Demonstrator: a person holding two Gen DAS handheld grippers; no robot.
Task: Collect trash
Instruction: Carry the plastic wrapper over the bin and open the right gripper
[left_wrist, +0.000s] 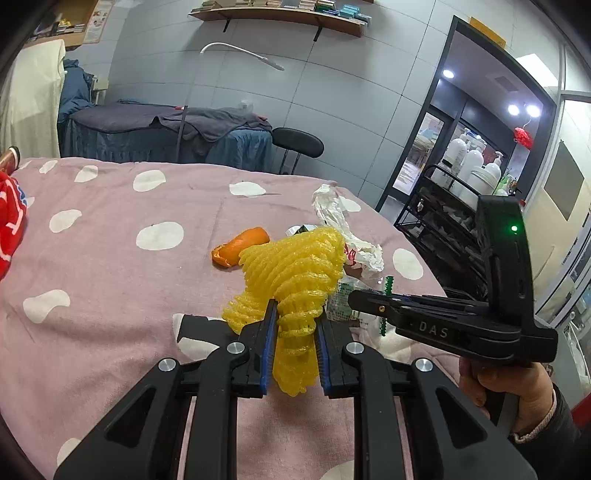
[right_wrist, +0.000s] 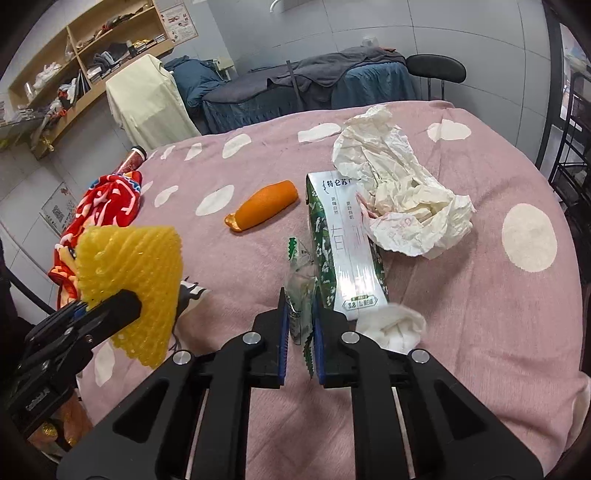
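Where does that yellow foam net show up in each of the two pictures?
Left wrist view: the yellow foam net is at centre, pinched in the left tongs.
Right wrist view: it sits at the left edge, held up by the same tongs, coming in from the lower left.
Shared landmark: the orange peel on the pink dotted blanket.

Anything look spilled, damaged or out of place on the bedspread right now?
No spill visible. Loose trash lies on the pink bedspread: an orange peel, a green milk carton on its side and crumpled white paper leaning on it.
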